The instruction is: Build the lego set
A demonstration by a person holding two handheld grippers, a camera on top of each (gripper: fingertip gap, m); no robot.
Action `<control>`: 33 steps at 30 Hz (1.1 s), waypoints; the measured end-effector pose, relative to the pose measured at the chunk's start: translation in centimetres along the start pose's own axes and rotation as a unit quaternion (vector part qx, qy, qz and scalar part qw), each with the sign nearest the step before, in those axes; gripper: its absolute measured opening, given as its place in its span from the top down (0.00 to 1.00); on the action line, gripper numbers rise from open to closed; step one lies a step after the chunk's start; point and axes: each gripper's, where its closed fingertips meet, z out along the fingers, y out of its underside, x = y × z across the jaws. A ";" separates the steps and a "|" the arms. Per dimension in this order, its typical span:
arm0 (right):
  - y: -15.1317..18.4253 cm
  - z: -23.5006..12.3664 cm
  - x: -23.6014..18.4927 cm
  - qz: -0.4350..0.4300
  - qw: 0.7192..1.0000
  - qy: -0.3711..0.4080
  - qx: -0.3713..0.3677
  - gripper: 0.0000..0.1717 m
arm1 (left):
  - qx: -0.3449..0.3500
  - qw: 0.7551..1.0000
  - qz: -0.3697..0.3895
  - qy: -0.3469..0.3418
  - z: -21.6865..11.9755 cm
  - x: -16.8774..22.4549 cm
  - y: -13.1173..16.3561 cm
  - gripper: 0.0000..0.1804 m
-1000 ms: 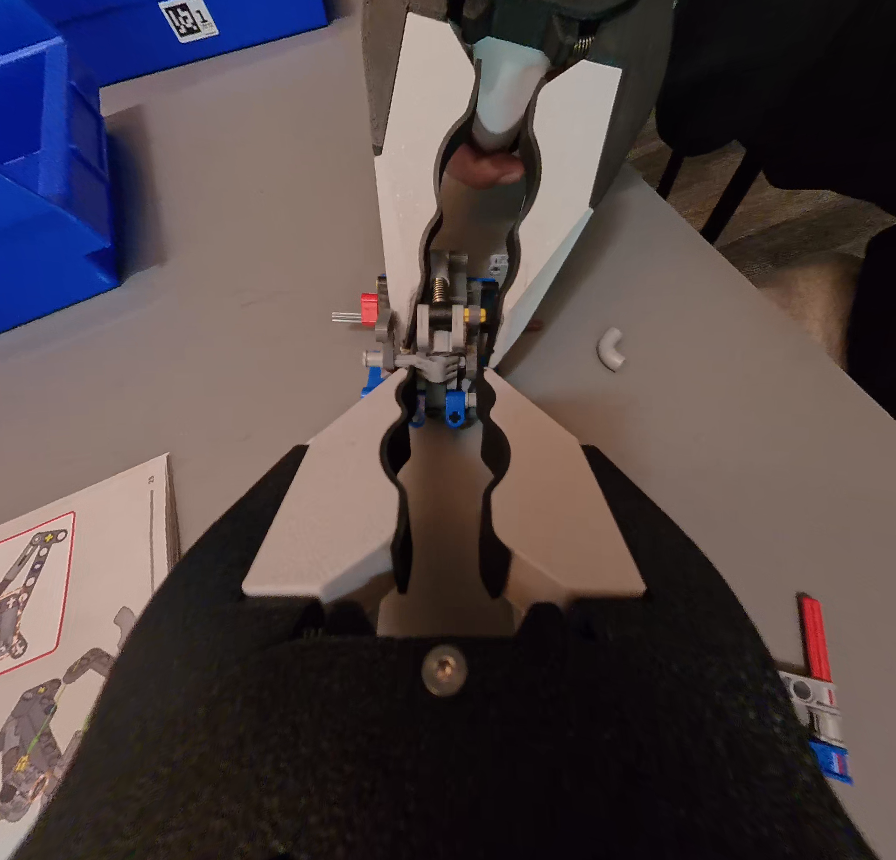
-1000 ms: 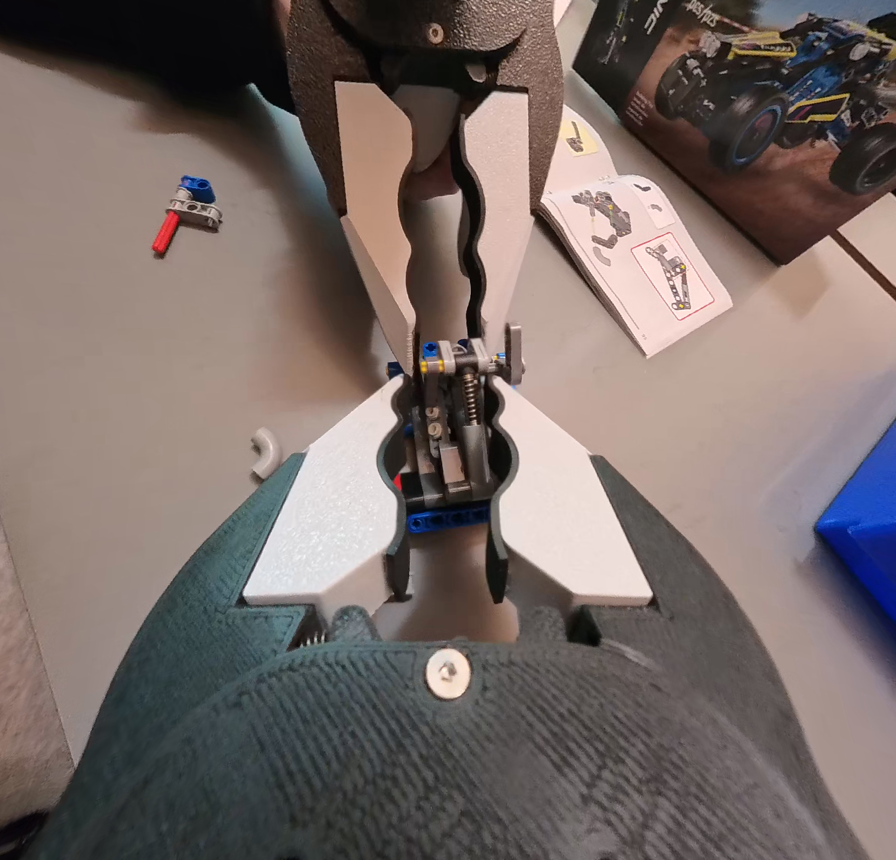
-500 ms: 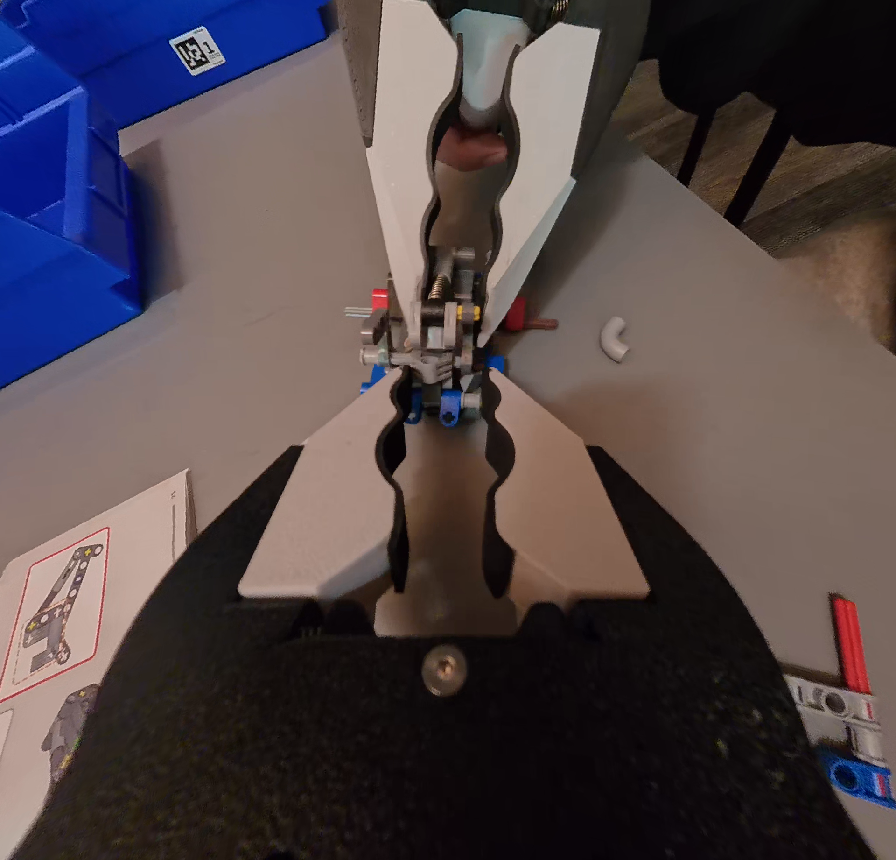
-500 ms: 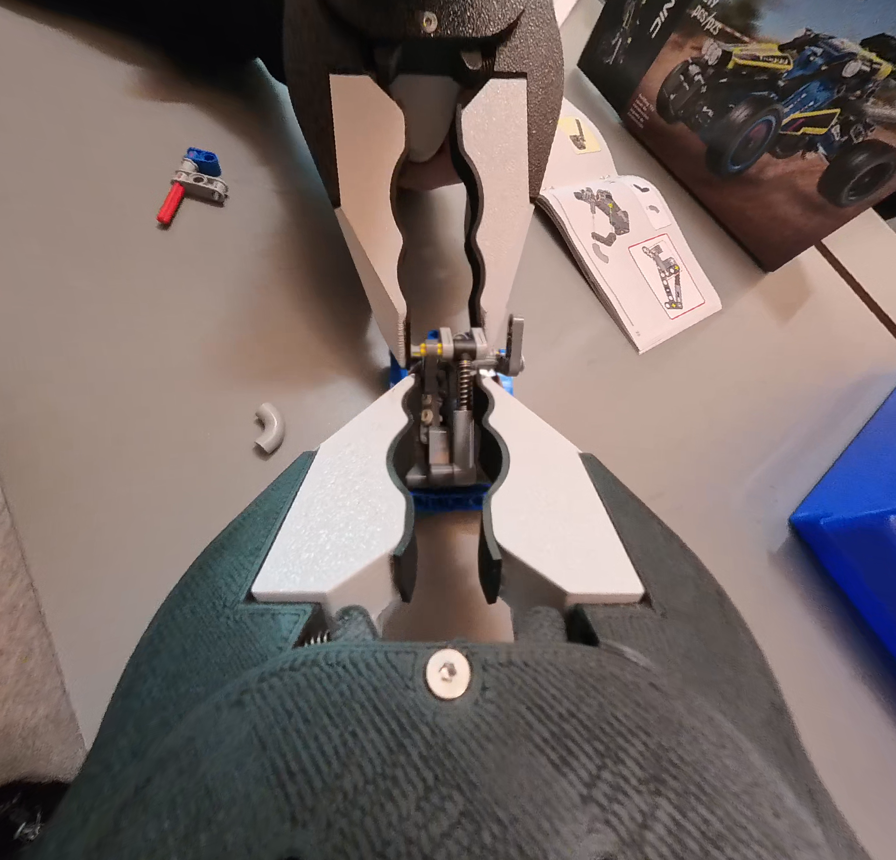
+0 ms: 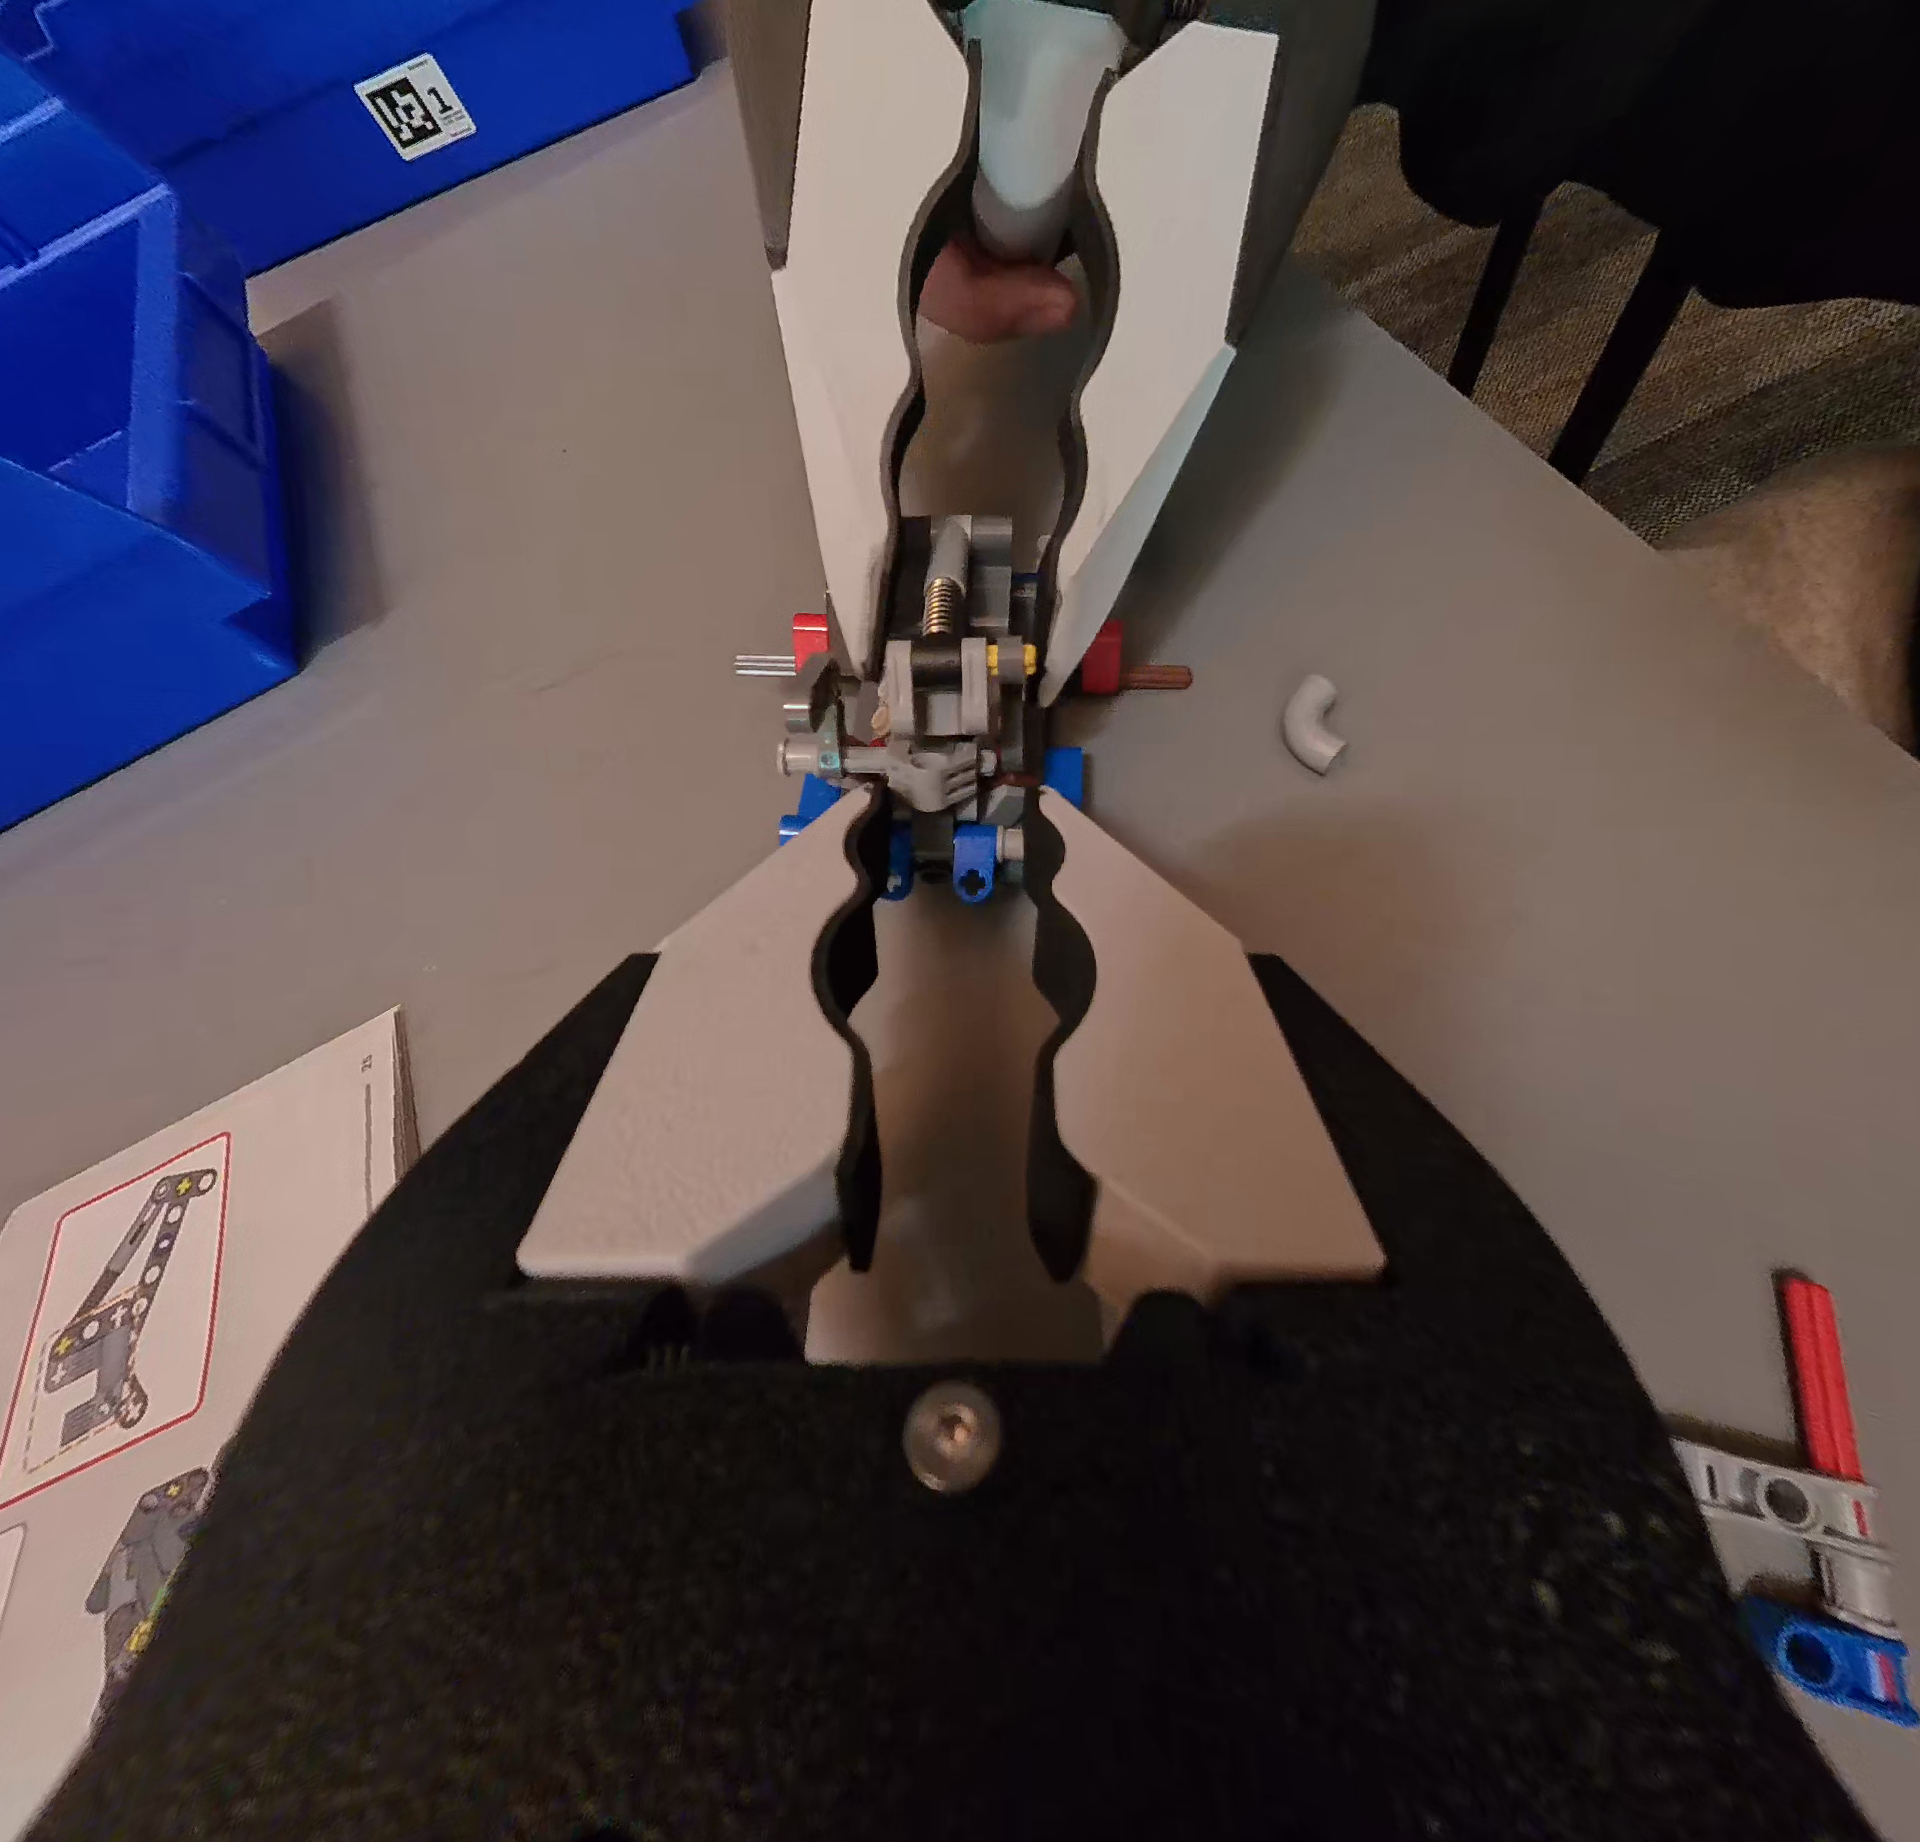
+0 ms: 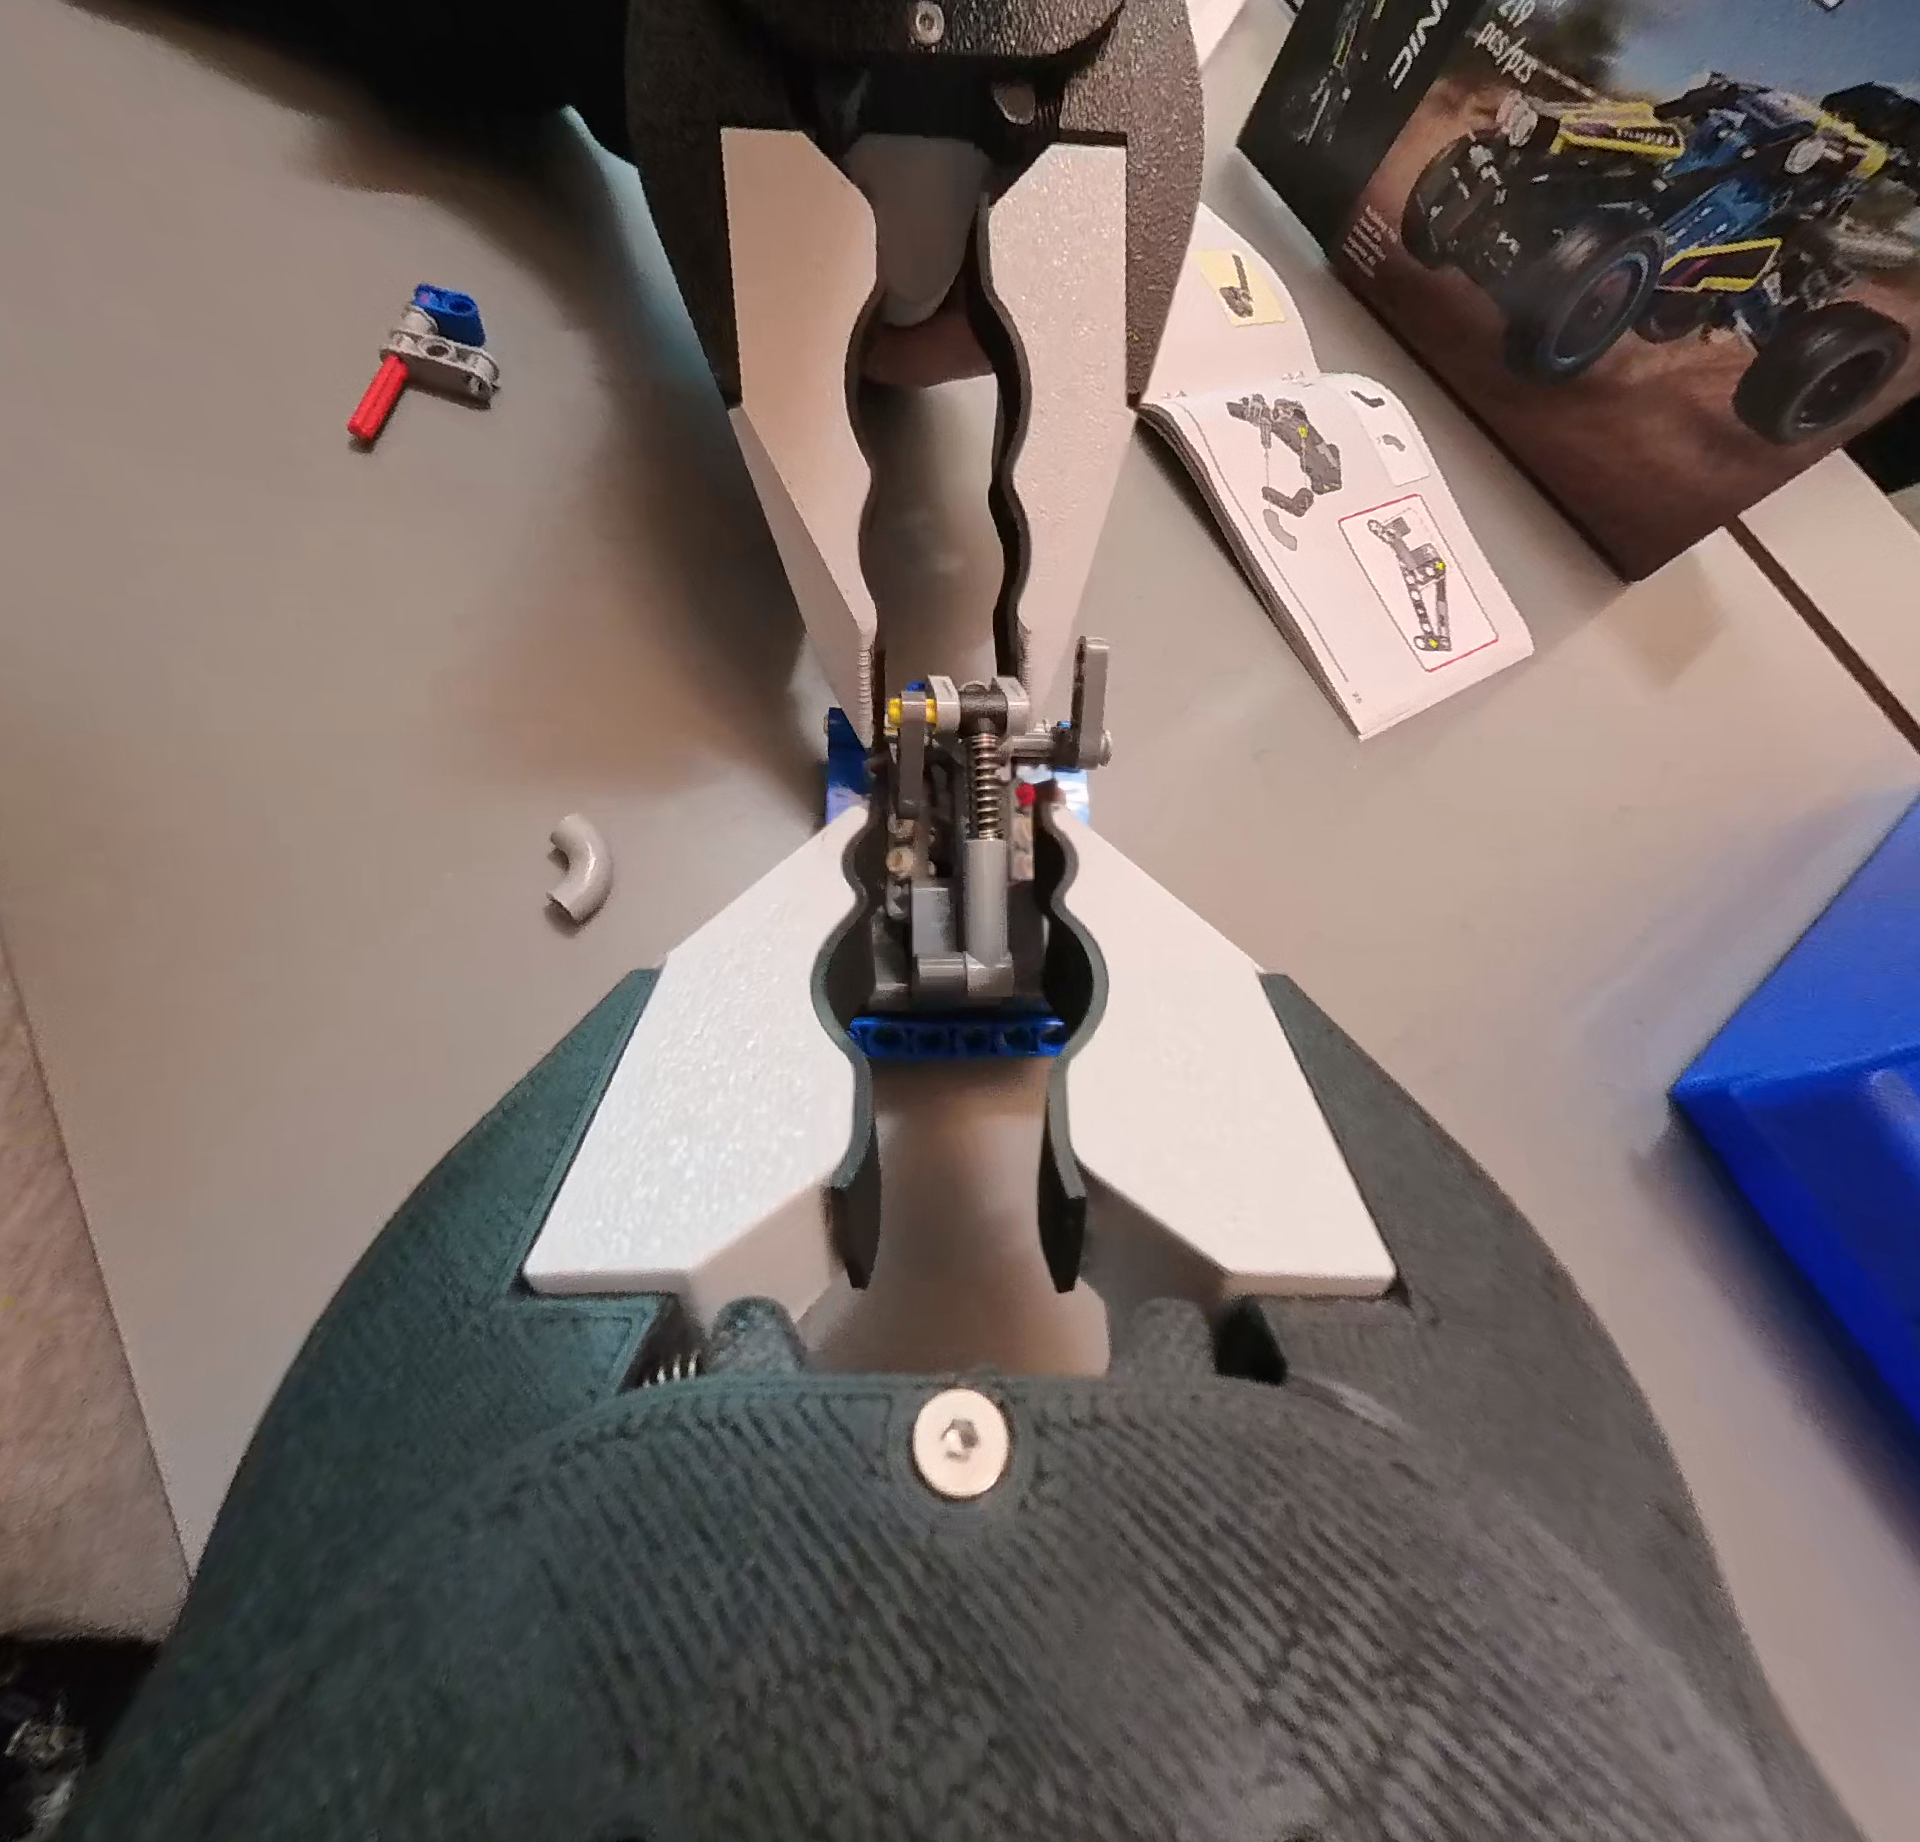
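Left gripper (image 5: 951, 805): its fingers pinch the near end of the brick assembly (image 5: 940, 722), by the blue parts.
Right gripper (image 6: 956, 836): closes on the same assembly (image 6: 956, 857) from the opposite end, pads against its grey sides; blue beam (image 6: 956, 1039) between the fingers.
Assembly: grey, blue and red, with a spring strut (image 6: 982, 764), at mid-table (image 5: 520, 545).
Writing: the blue bin (image 5: 312, 57) far left bears a square coded tag (image 5: 416, 109); booklet (image 6: 1351, 525) and printed box (image 6: 1610, 182) far right.
Loose parts: grey elbow (image 5: 1314, 727); red-axle piece (image 6: 431, 358).
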 end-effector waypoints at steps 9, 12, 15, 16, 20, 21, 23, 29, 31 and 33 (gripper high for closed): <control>-0.3 0.2 0.1 -0.020 1.000 0.012 -0.018 0.85 | 0.009 1.000 0.004 -0.011 -0.1 -0.2 -0.3 0.88; -0.5 -0.2 0.5 -0.006 1.000 0.023 -0.003 0.84 | 0.009 1.000 0.005 -0.015 0.0 -0.3 -0.3 0.89; -0.9 -1.0 1.3 0.007 0.998 0.057 0.001 0.83 | 0.008 1.000 0.004 -0.015 0.0 -0.3 -0.3 0.89; -1.1 -1.3 1.5 0.007 0.997 0.071 -0.001 0.81 | 0.008 1.000 0.004 -0.015 0.0 -0.3 -0.3 0.90; -0.8 -2.0 1.0 -0.002 0.996 0.088 -0.033 0.84 | 0.010 1.000 0.009 -0.018 -0.1 -0.3 -0.3 0.90; -0.7 -2.1 0.8 -0.005 0.995 0.090 -0.042 0.85 | 0.014 1.000 0.014 -0.021 -0.2 -0.4 -0.5 0.89; -0.8 -2.1 0.5 -0.010 0.994 0.097 -0.050 0.86 | 0.017 0.999 0.025 -0.023 -0.6 -0.4 -0.7 0.90; -1.2 -2.2 0.2 -0.005 0.991 0.113 -0.073 0.91 | 0.058 0.993 0.087 -0.046 -1.6 -0.1 -2.5 0.91; -1.4 -1.8 -0.2 0.009 0.993 0.101 -0.068 0.91 | 0.055 0.992 0.105 -0.045 -1.4 0.3 -2.4 0.92; -1.2 -1.4 -0.8 0.017 0.993 0.092 -0.073 0.91 | 0.023 0.992 0.116 -0.048 -0.9 0.2 -1.3 0.91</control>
